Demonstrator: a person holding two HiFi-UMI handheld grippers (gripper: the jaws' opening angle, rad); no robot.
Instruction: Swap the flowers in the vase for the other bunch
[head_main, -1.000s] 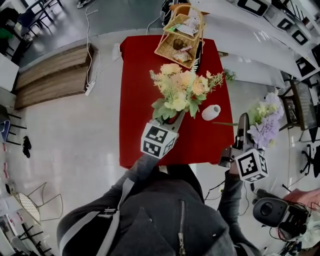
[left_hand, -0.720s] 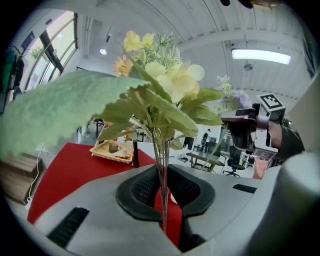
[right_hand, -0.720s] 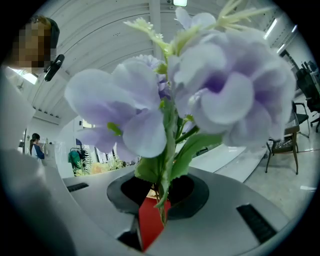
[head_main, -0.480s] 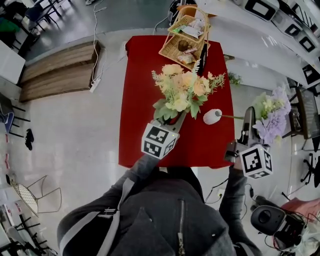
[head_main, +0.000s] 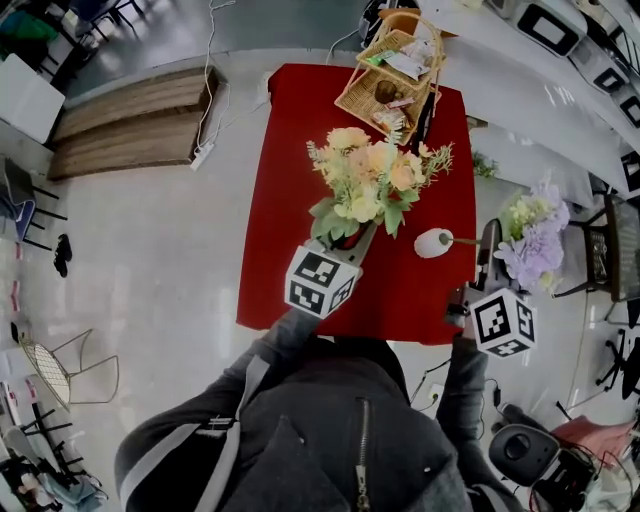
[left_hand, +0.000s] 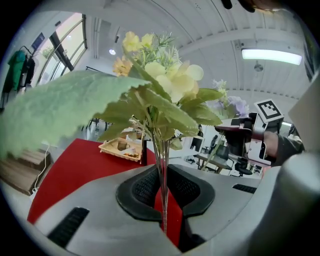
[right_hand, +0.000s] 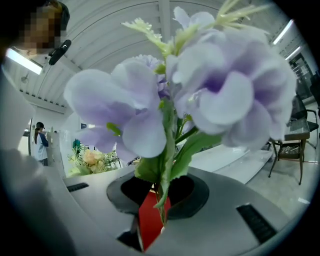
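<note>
while both tools grip flowers, the vase (head_main: 433, 243) waits between them
left tool (head_main: 352, 240) is clenched on the yellow bunch (head_main: 370, 185), held over the red bench (head_main: 290, 200). right tool (head_main: 487, 238) is clamped on the purple bunch (head_main: 530, 245) off the bench's right edge. its stem runs level, its end just beside the vase. the right hand is nearer, so the purple stem likely goes in next.
</note>
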